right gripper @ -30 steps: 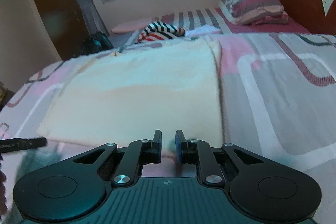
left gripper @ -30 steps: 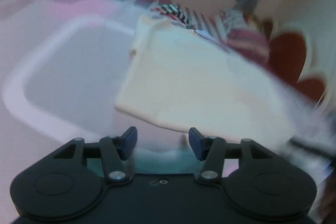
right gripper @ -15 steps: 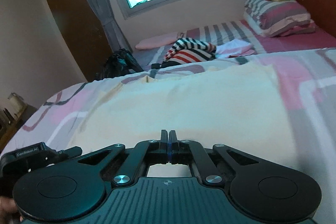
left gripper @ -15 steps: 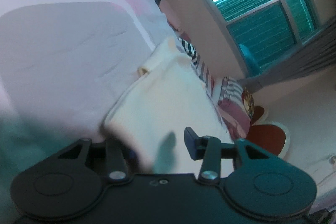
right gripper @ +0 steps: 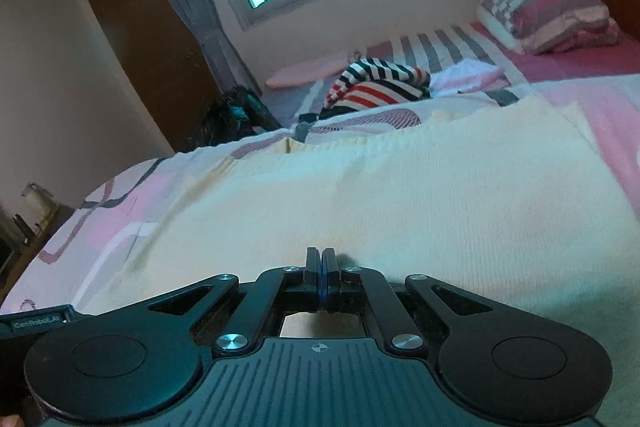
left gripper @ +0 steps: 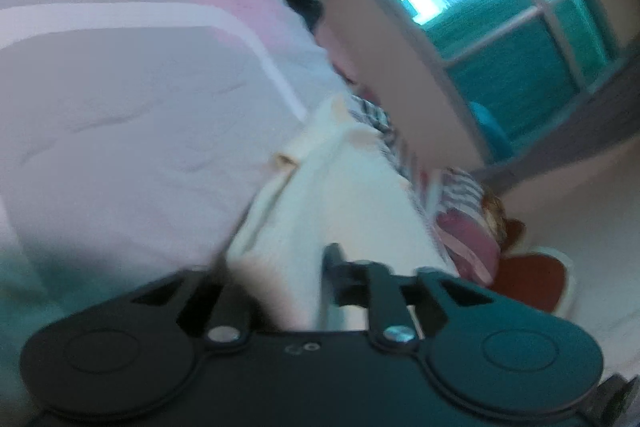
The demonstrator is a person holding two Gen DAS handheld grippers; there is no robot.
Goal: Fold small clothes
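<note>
- The left gripper point(left gripper: 280, 279) is closing its jaws, with the near corner of the cream garment point(left gripper: 340, 211) lying between them; the blurred view does not show whether the pads are pressing the cloth.
- From that claw, the garment is stretching ahead and to its right across the patterned bedspread point(left gripper: 132, 99).
- The right gripper point(right gripper: 321, 269) is sitting fully closed at the garment's point(right gripper: 400, 195) near edge; whether cloth is pinched between its pads I cannot tell.
- The garment is spreading flat straight ahead of this claw and to both sides.
- Well beyond its tips, a striped garment point(right gripper: 376, 87) is lying in a heap.
- Far ahead to the right, pillows point(right gripper: 548, 11) are resting by the headboard.
</note>
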